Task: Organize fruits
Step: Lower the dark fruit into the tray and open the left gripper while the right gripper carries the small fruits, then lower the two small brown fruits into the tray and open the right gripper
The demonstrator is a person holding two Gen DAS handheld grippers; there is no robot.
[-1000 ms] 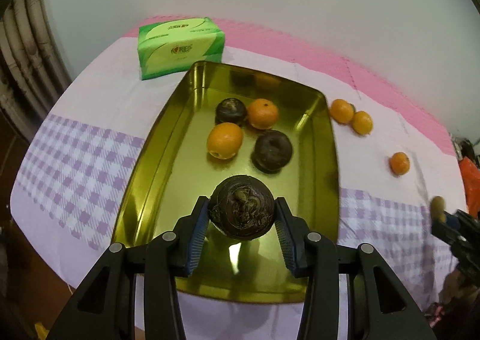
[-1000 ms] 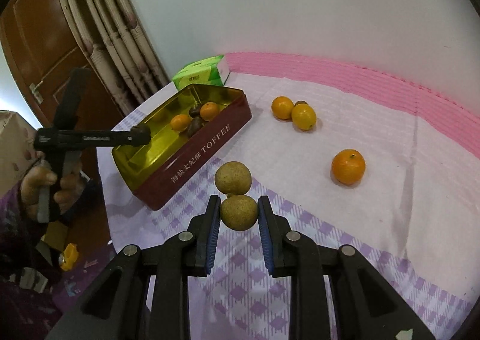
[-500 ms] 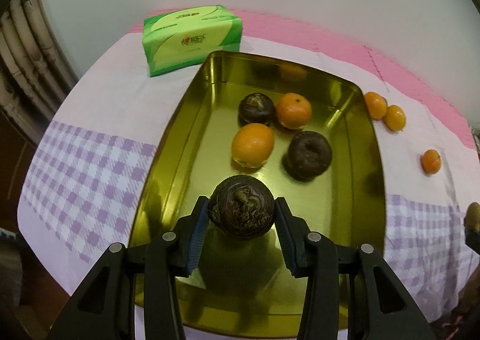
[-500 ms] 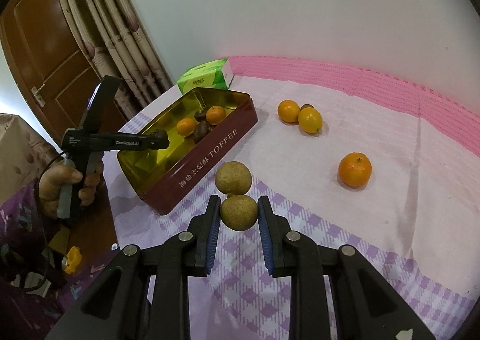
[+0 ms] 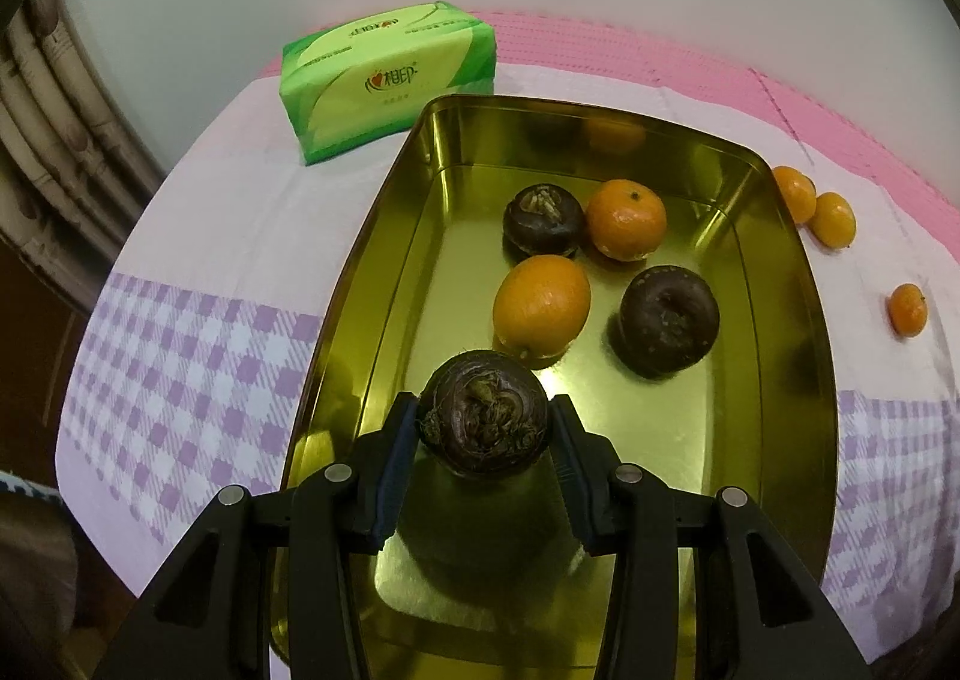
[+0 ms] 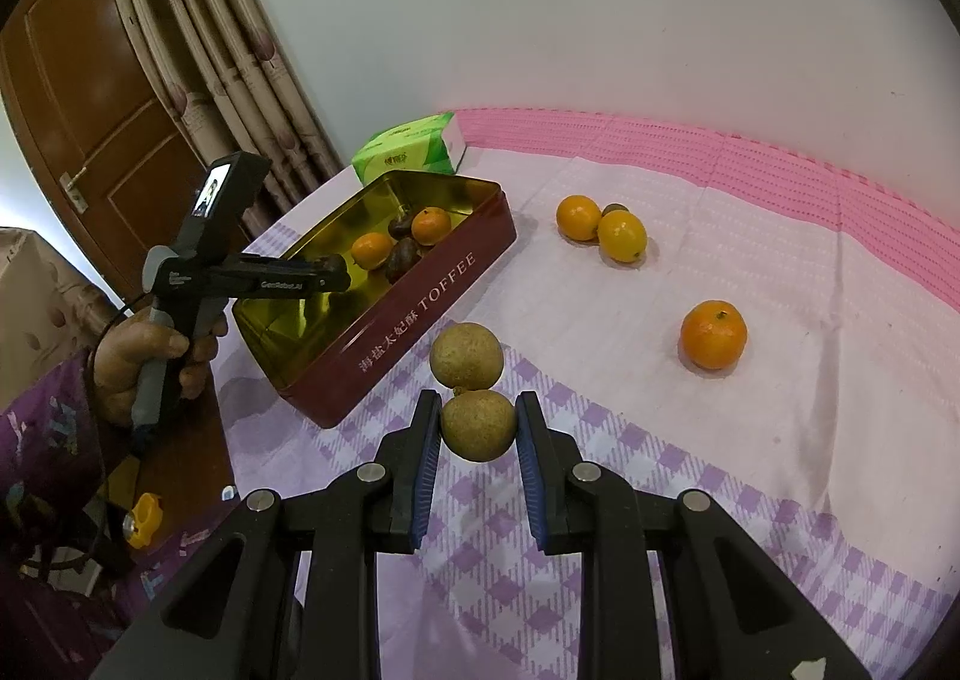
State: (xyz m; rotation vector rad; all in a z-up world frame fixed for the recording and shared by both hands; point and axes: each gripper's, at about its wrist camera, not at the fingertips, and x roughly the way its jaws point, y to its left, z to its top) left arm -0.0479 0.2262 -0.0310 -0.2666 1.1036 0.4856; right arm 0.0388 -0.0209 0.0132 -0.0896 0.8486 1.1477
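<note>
The left gripper point(image 5: 485, 434) had its jaws clamped on a dark brown round fruit point(image 5: 483, 411), hanging over the near end of the gold-lined tin point(image 5: 780, 356), so this looked like the drop-off step for that one. Next move probably just needed the jaws to let go low over the bare near stretch of the tin floor, short of the fruits already sitting in there, otherwise it could roll into them

Over on the right side, the right gripper point(image 6: 478, 428) was clenched on a small tan fruit point(image 6: 478, 423) down near the checked cloth on the tabletop point(image 6: 690, 470), with a second tan fruit point(image 6: 466, 355) touching it just beyond. Couldn't tell if the held one was lifted yet or resting on the cloth. That one would have to clear the tin's red wall to get in

Further into the tin: an orange point(image 5: 541, 303) closest, a second dark fruit point(image 5: 668, 317) beside it, then a third dark fruit point(image 5: 543, 221) touching a tangerine point(image 5: 626, 219) towards the far end. Nothing really blocked the near part

Past the tin on the cloth there was a lone tangerine point(image 6: 713, 334) well apart, and a pair of small oranges point(image 6: 602, 224) touching each other further back. A green tissue pack point(image 5: 390, 80) sat just behind the tin's far corner, by the wall
</note>
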